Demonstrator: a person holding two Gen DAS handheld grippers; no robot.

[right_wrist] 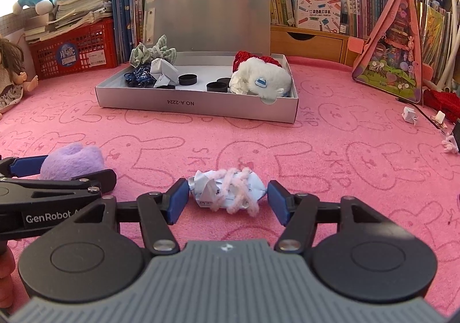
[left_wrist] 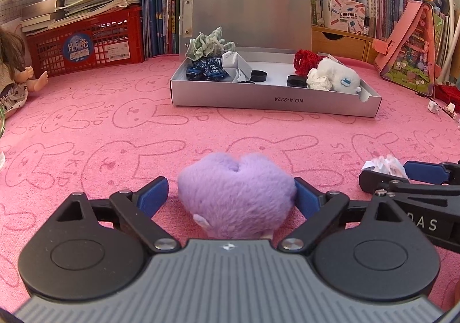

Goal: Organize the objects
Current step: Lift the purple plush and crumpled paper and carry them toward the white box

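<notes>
A fluffy purple plush (left_wrist: 235, 193) lies on the pink mat between the blue pads of my left gripper (left_wrist: 230, 197). The jaws stand wide, with a gap at the left pad and the right pad close against the fur. A crumpled paper wad wound with pink yarn (right_wrist: 227, 190) lies between the pads of my right gripper (right_wrist: 227, 200), with small gaps on both sides. Farther back, an open grey box (left_wrist: 273, 100) holds scrunchies, folded paper, black rings (left_wrist: 258, 75) and a white plush (left_wrist: 342, 77). Both grippers sit side by side.
The pink rabbit-print mat (right_wrist: 345, 156) covers the surface. A red crate (left_wrist: 86, 47) and stacked books stand at the back left, a doll (left_wrist: 11, 70) at the left edge, and a pink triangular toy case (right_wrist: 394, 58) at the right. Small paper scraps (right_wrist: 409, 114) lie near it.
</notes>
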